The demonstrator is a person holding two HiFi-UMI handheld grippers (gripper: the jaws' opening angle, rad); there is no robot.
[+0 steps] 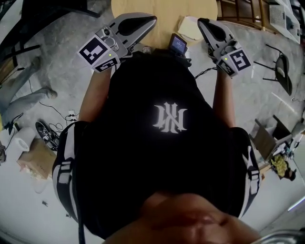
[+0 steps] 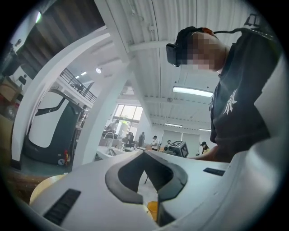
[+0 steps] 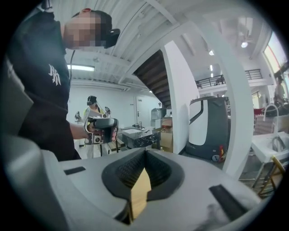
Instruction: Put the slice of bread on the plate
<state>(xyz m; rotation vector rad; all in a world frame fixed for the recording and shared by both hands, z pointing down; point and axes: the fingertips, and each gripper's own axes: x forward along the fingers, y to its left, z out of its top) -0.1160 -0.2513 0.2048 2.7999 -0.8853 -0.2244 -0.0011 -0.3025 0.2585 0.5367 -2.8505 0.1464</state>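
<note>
In the head view my left gripper point(image 1: 151, 20) and right gripper point(image 1: 202, 22) are held up side by side, pointing toward a round wooden table point(image 1: 162, 10). A pale cream flat thing point(image 1: 188, 27) lies on the table just left of the right gripper; I cannot tell whether it is the plate or the bread. In the left gripper view the left gripper point(image 2: 144, 153) has its jaws meeting at the tip with nothing between them. The right gripper point(image 3: 145, 151) is likewise shut and empty in its own view. My dark shirt hides most of the table.
A small screen device point(image 1: 177, 44) hangs at my chest between the grippers. A dark chair point(image 1: 283, 71) stands at the right, wooden chairs point(image 1: 243, 12) at the far right, and a cardboard box point(image 1: 35, 159) and shoes point(image 1: 45, 133) lie on the floor at the left.
</note>
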